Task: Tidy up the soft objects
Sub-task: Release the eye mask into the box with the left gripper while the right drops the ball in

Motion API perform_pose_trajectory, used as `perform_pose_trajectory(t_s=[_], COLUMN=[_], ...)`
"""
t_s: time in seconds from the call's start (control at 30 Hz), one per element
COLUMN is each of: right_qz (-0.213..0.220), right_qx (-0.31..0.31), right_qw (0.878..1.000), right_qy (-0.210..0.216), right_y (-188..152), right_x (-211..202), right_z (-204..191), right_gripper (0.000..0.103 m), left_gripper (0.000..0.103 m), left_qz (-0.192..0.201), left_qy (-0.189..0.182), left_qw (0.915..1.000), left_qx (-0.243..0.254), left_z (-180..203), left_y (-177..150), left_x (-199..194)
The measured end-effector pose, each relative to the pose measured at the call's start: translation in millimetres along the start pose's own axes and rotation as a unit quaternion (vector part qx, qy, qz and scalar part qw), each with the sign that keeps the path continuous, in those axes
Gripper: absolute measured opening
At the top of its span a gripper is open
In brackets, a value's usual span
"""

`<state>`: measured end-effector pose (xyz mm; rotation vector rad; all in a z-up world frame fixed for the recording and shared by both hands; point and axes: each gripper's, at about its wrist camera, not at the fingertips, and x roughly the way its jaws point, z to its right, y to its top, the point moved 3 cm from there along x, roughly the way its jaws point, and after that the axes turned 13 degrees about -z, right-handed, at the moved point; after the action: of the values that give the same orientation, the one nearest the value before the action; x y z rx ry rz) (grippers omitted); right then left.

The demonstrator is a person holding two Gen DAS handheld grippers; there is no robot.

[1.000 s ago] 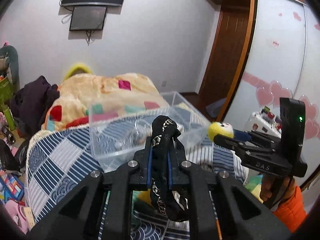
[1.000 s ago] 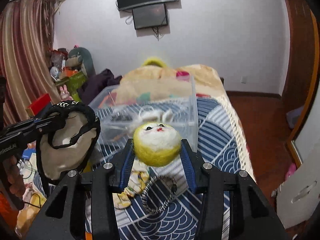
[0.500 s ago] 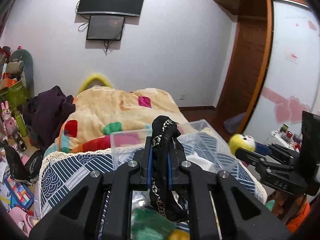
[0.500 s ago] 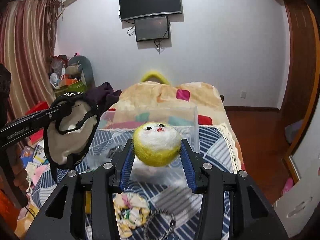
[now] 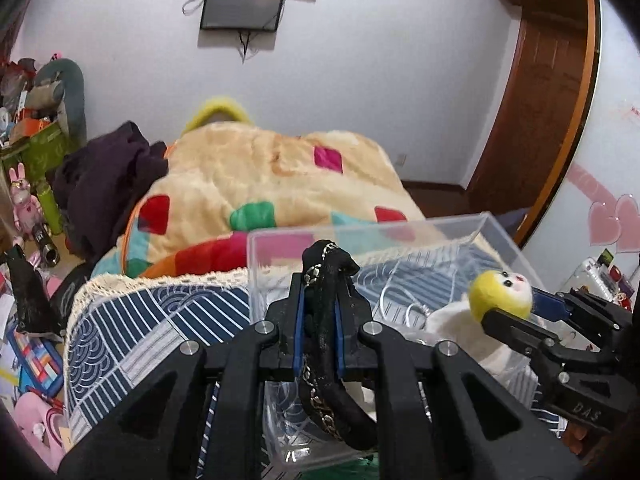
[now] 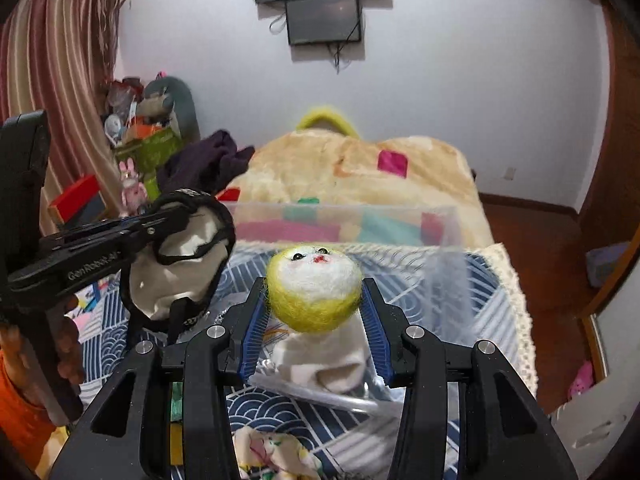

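Note:
My left gripper (image 5: 318,280) is shut on a black fabric pouch with a chain trim (image 5: 326,312); the right wrist view shows its beige inside (image 6: 176,268) hanging from the gripper (image 6: 176,210). My right gripper (image 6: 314,300) is shut on a yellow and white felt doll (image 6: 314,288), which also shows in the left wrist view (image 5: 502,294). Both are held over a clear plastic bin (image 5: 500,236) on the bed; its far wall shows in the right wrist view (image 6: 348,224).
A blue patterned bedspread (image 5: 132,328) and a cream blanket with coloured squares (image 5: 256,184) cover the bed. Dark clothes (image 5: 104,184) lie at its left. Toys and boxes (image 6: 140,136) crowd the left floor. A floral cloth (image 6: 272,452) lies near me.
Both grippers have moved forward and down toward the bin, which now lies under them. The doll's white body now hangs lower over the bin. Both grips are unchanged.

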<state>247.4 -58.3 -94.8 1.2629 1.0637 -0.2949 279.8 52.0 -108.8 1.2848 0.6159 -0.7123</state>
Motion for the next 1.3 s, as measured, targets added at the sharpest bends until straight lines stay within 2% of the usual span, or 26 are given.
perform_pose_trajectory(t_s=[0.27, 0.37, 0.43, 0.5, 0.6, 0.7, 0.87, 0.93, 1.0, 1.2, 1.3], right_qz=[-0.043, -0.05, -0.051, -0.052, -0.05, -0.038, -0.017, -0.002, 0.017, 0.056, 0.06], right_qx=[-0.017, -0.023, -0.024, -0.024, -0.026, -0.029, -0.031, -0.031, -0.033, -0.027, -0.027], right_qw=[0.999, 0.998, 0.998, 0.998, 0.998, 0.999, 0.999, 0.999, 0.999, 0.998, 0.998], right_qy=[-0.003, -0.006, -0.007, -0.004, -0.007, -0.014, -0.022, -0.026, -0.031, -0.028, -0.02], right_y=[-2.9, -6.2, -5.2, -5.6, -5.9, -8.3, -8.6, -10.0, -12.5, -21.3, -31.5], right_x=[21.7, 22.5, 22.4, 20.3, 16.8, 7.1, -13.3, -24.8, -37.9, -71.9, -80.4], right_z=[-7.6, -10.3, -9.2, -8.2, -8.3, -10.2, -11.6, -12.0, -12.5, -8.2, -3.2], right_gripper=[0.042, 0.042, 0.043, 0.044, 0.05, 0.056, 0.057, 0.069, 0.075, 0.083, 0.083], left_gripper=[0.012, 0.022, 0.034, 0.042, 0.046, 0.055, 0.062, 0.066, 0.067, 0.08, 0.082], left_qz=[-0.033, -0.042, -0.047, -0.047, -0.036, -0.019, 0.004, 0.012, 0.022, 0.041, 0.038], left_qy=[0.012, 0.006, -0.002, 0.0, 0.008, 0.014, 0.002, -0.003, -0.008, -0.022, -0.025], left_qw=[0.9994, 0.9991, 0.9989, 0.9989, 0.9989, 0.9985, 0.9982, 0.9982, 0.998, 0.9975, 0.9973], left_qx=[0.006, 0.002, 0.001, 0.007, 0.029, 0.05, 0.059, 0.059, 0.058, 0.053, 0.058], left_z=[1.5, -0.6, -1.3, 0.6, 8.0, 15.9, 23.2, 24.1, 25.0, 26.3, 28.5], left_y=[-5.4, -6.8, -8.0, -9.7, -12.5, -16.0, -20.9, -23.0, -26.0, -43.3, -55.9], left_x=[20.3, 18.7, 16.2, 11.2, -1.3, -18.5, -50.3, -61.7, -74.6, -106.0, -113.0])
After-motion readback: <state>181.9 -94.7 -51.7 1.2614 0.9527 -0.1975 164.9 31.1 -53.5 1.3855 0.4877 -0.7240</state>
